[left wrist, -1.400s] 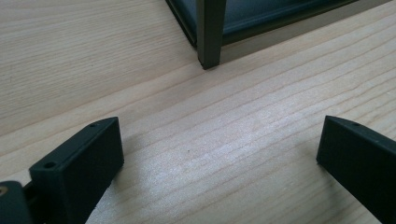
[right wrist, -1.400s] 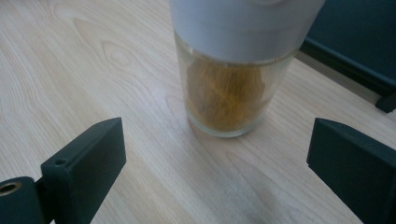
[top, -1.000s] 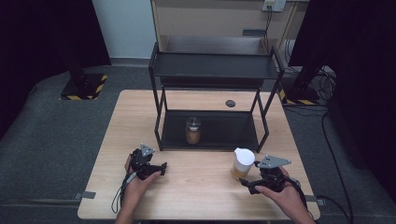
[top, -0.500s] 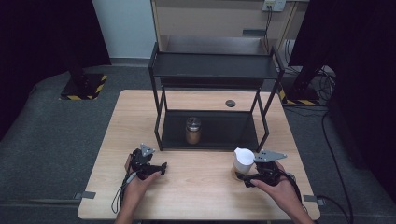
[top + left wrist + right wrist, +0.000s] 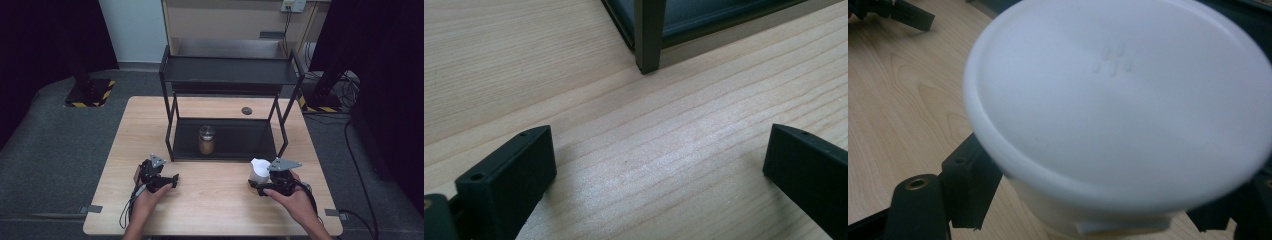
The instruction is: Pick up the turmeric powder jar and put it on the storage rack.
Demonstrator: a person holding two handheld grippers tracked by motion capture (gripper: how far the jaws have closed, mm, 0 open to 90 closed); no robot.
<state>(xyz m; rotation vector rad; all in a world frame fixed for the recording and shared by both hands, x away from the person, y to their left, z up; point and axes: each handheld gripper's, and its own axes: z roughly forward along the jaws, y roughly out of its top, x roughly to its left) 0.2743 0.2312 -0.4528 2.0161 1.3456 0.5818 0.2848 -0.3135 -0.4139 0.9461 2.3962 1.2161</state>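
From the high view we look down on a light wooden desk (image 5: 215,205) carrying a black two-tier metal rack (image 5: 227,75) toward its far side. On the rack's lower shelf stands a glass jar (image 5: 206,140) with brownish contents and a dark lid, roughly in the middle of that shelf. A small dark round disc (image 5: 246,110) lies on the desk behind the rack. At the near left, the person's left hand (image 5: 145,197) holds the left gripper (image 5: 170,181) just above the desk, pointing to the right, near the rack's front left leg. In the left gripper view we see its two black jaws spread wide apart with only bare wood grain between them, and the rack's leg (image 5: 650,35) standing on the desk ahead. At the near right, the person's right hand (image 5: 295,197) holds the right gripper (image 5: 256,184) against a container with a white lid (image 5: 258,169), which sits on the desk just in front of the rack's right side. In the right gripper view the white lid (image 5: 1123,100) looms large and close, tilted, with the gripper's jaws on either side of the container's body below the lid; we cannot tell whether they press on it or merely flank it.
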